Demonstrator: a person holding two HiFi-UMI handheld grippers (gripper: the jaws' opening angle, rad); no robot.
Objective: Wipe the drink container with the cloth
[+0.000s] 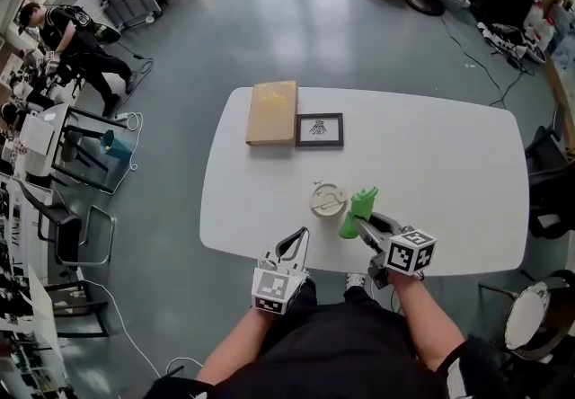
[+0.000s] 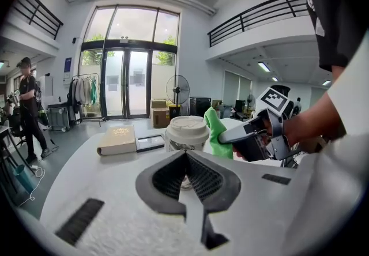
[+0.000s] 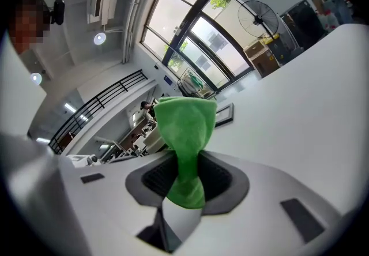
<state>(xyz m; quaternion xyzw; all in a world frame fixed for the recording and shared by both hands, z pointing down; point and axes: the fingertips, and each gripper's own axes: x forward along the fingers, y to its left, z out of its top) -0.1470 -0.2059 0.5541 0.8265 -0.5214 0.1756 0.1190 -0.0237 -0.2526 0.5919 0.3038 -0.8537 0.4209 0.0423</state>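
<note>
The person stands at the near edge of the white table [image 1: 449, 172] with 2 grippers out in front. The right gripper [image 1: 360, 226] is clamped on a green cloth [image 1: 361, 208], which bunches up out of the jaws and hangs just right of the drink container [image 1: 329, 199]; whether cloth and cup touch, I cannot tell. The container, a paper cup with a pale lid, stands upright near the table's near edge. The left gripper [image 1: 300, 236] hovers near and left of the cup, its jaws pressed together with nothing between them. At the far side lie a tan book [image 1: 271, 111] and, just right of it, a black-framed picture [image 1: 320, 129].
</note>
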